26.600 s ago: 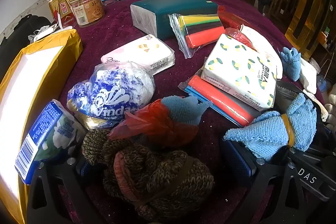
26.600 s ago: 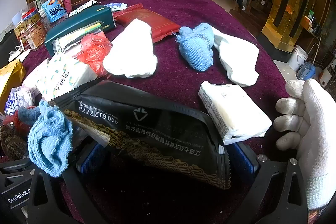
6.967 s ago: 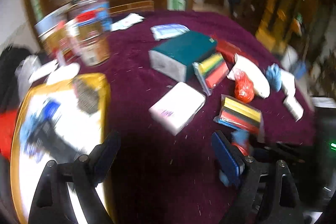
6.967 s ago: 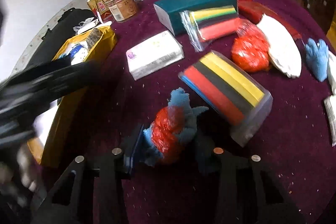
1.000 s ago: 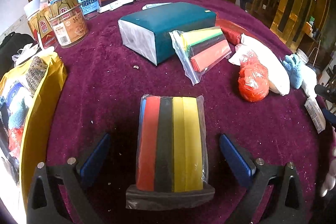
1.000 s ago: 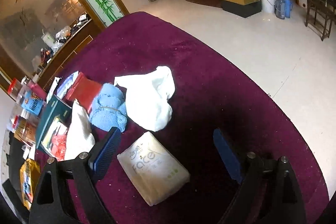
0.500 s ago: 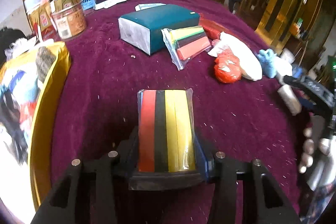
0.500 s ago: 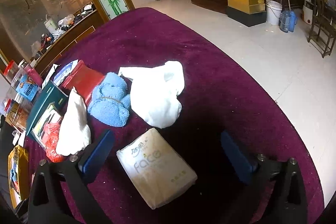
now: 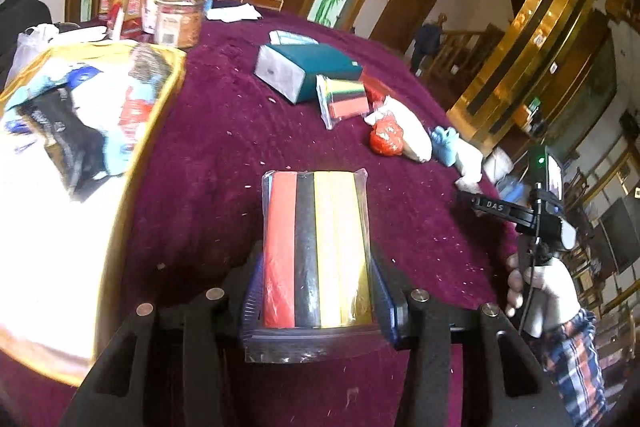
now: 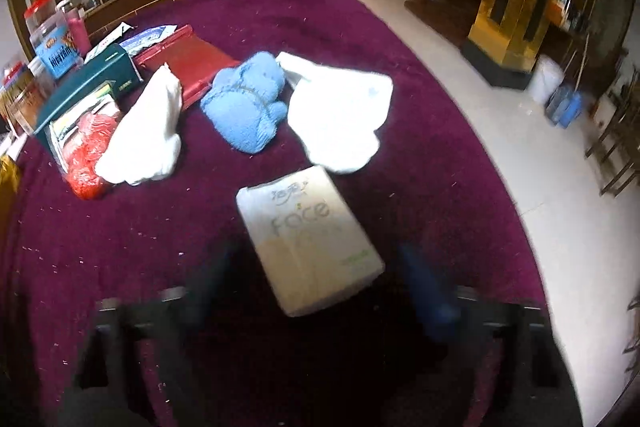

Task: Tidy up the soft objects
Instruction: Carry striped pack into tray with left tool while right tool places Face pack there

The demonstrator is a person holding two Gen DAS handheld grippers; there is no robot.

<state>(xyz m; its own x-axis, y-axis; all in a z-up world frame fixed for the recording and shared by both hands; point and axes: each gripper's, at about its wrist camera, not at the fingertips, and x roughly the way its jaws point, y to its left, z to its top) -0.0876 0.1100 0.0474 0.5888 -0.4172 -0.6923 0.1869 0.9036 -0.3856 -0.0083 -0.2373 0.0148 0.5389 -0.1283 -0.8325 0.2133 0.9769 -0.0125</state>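
Lifted: striped cloth pack (image 9: 318,251) clamped in left hand-held gripper (image 9: 316,301).

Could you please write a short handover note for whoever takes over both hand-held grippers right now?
Left hand-held gripper: shut on the striped pack, raised above the table.
Right hand-held gripper: open, around the face tissue pack, not gripping.
Done: several soft items lie in the yellow bag.
Left: striped pack to the bag, then tissue pack, blue towel, two white cloths, red bundle, second striped pack.
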